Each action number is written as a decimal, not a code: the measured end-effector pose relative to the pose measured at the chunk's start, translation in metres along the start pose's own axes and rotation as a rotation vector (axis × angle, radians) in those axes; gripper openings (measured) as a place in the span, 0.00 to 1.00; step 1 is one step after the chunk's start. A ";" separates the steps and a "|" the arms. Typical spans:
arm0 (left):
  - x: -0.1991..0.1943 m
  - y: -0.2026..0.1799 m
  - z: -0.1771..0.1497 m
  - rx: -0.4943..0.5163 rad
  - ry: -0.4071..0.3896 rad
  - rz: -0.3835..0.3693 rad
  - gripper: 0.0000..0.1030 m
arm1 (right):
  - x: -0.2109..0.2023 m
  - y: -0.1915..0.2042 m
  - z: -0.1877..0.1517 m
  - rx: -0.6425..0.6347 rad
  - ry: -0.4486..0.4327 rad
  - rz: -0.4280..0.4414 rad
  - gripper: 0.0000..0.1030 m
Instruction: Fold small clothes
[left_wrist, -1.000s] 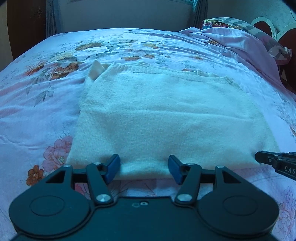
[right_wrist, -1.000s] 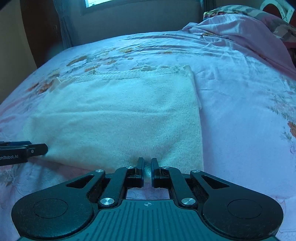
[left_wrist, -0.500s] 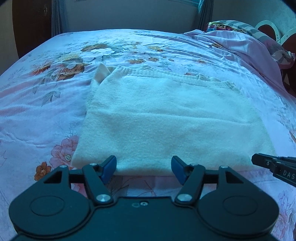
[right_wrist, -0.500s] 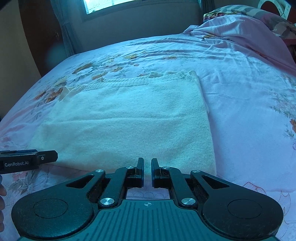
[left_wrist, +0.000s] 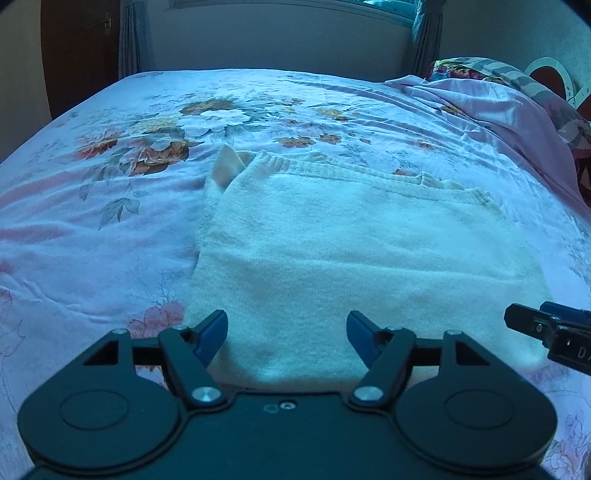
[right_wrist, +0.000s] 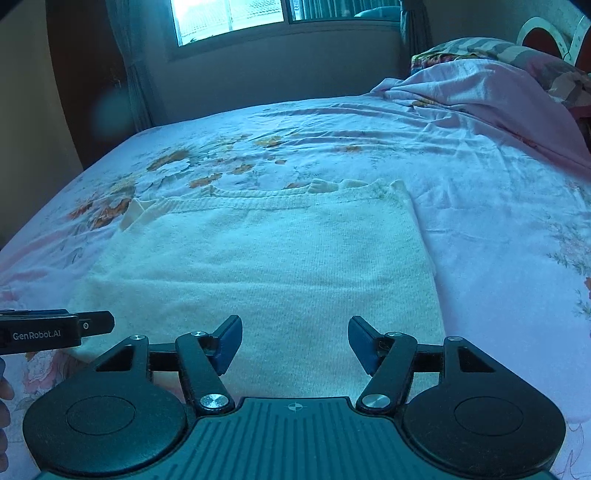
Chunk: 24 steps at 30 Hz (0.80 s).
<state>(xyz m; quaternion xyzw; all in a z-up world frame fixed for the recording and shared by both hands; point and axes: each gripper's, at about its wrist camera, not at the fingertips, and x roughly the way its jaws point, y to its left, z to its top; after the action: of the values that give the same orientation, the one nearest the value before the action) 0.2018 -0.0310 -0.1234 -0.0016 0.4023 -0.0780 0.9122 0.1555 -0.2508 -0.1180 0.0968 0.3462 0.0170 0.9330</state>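
Observation:
A cream knit sweater (left_wrist: 354, 251) (right_wrist: 266, 266) lies folded into a rectangle on the flowered bed sheet (left_wrist: 92, 229), its ribbed edge at the far side. My left gripper (left_wrist: 287, 334) hovers over the sweater's near edge toward its left part; its jaws are opening and nothing is pinched between them. My right gripper (right_wrist: 294, 341) stands over the near edge further right, jaws opening wide, free of the knit. Each gripper's tip shows at the edge of the other's view: the right gripper (left_wrist: 550, 328) and the left gripper (right_wrist: 55, 330).
A pink blanket (right_wrist: 491, 99) and patterned pillows (left_wrist: 517, 81) are heaped at the far right of the bed. A window (right_wrist: 236, 18) with curtains sits in the wall behind. A dark wooden door (left_wrist: 81, 55) stands at the far left. A fingertip (right_wrist: 4, 391) shows at the left border.
My right gripper let go of the sweater's near edge and opened wide, lifting a little. My left gripper's jaws spread somewhat wider. The sweater lies flat as before.

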 end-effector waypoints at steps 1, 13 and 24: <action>0.002 0.002 0.000 -0.006 -0.001 0.002 0.67 | 0.001 0.001 0.001 -0.005 -0.004 -0.004 0.62; 0.012 0.019 0.001 -0.019 0.016 0.002 0.66 | 0.021 0.011 -0.008 -0.048 0.047 0.021 0.53; 0.021 0.024 0.001 -0.015 0.045 0.010 0.70 | 0.031 0.016 -0.011 -0.066 0.094 0.043 0.53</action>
<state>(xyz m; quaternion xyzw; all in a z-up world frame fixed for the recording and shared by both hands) 0.2198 -0.0102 -0.1400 -0.0046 0.4233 -0.0705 0.9032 0.1725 -0.2298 -0.1435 0.0727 0.3869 0.0531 0.9177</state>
